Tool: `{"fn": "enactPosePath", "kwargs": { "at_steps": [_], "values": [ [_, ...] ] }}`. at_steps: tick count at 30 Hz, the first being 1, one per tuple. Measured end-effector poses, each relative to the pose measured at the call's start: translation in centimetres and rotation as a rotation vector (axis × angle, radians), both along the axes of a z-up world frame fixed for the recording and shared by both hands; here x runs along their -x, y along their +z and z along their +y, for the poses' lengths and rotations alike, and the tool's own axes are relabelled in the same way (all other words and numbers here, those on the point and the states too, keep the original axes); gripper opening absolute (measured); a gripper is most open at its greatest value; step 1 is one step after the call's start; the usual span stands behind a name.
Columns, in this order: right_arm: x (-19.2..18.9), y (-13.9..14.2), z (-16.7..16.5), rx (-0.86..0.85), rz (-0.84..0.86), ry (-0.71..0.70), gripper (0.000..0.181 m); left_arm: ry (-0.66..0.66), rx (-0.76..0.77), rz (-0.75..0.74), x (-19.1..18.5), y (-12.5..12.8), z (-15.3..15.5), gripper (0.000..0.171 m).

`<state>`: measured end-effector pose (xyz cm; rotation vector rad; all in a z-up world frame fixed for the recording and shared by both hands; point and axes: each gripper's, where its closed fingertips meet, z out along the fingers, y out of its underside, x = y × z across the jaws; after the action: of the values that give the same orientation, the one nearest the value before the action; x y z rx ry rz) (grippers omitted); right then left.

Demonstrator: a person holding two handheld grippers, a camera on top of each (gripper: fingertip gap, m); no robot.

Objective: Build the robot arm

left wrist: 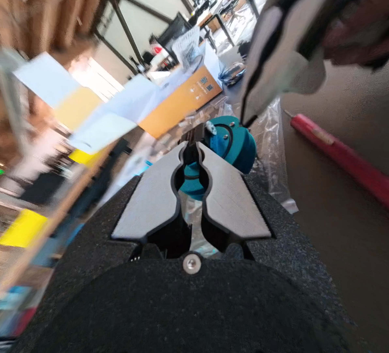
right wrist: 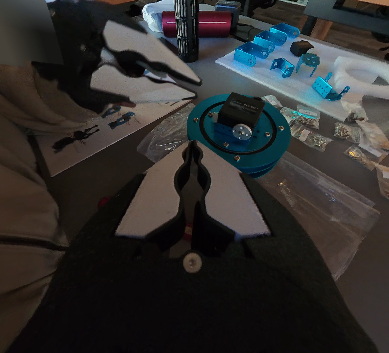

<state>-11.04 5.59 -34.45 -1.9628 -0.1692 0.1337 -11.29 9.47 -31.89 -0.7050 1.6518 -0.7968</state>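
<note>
A round teal base (right wrist: 273, 143) sits on the grey table with a black servo (right wrist: 240, 111) mounted on top, its silver horn facing me. My right gripper (right wrist: 192, 143) is shut, tips together just in front of the base's near rim, with nothing seen in it. In the left wrist view it (left wrist: 248, 121) comes down from the upper right, tip at the base (left wrist: 237, 147). My left gripper (left wrist: 191, 145) has only a narrow gap between its tips and holds nothing I can see. It (right wrist: 197, 90) hovers left of the base, over a printed instruction sheet (right wrist: 94, 132).
A red hand tool (left wrist: 336, 149) lies on the table to the right. Blue metal brackets (right wrist: 252, 50) sit on a white foam sheet (right wrist: 231, 65) behind the base. Small screw bags (right wrist: 311, 120), a clear plastic bag (right wrist: 315, 202), a black bit holder (right wrist: 186, 17) and a maroon case (right wrist: 210, 25) surround them. Left tips to right tips: about 5 cm.
</note>
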Motion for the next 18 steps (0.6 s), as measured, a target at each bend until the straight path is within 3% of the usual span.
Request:
{"fn": "enactPosePath", "kwargs": {
  "at_steps": [3, 6, 9, 13, 18],
  "values": [
    [-0.5, 0.1, 0.9, -0.007, -0.030, 0.043, 0.000, -0.047, 0.358, 0.137, -0.7, 0.0, 1.3, 0.023],
    [-1.3, -0.1, 1.5, -0.001, -0.090, 0.129, 0.000, -0.117, 0.552, 0.192, -1.0, 0.0, 1.4, 0.028],
    [-1.5, -0.5, 1.8, 0.014, -0.150, 0.246, 0.000, -0.142, 0.627, 0.216, -1.1, -0.4, 1.2, 0.028],
    [-1.3, -0.9, 1.6, 0.048, -0.238, 0.403, 0.000, -0.123, 0.606, 0.213, -0.8, -0.8, 1.7, 0.029],
    [-0.9, 1.1, 1.6, 0.081, -0.324, 0.601, 0.000, -0.070, 0.647, 0.207, -1.2, 1.7, 2.8, 0.032]
  ]
}}
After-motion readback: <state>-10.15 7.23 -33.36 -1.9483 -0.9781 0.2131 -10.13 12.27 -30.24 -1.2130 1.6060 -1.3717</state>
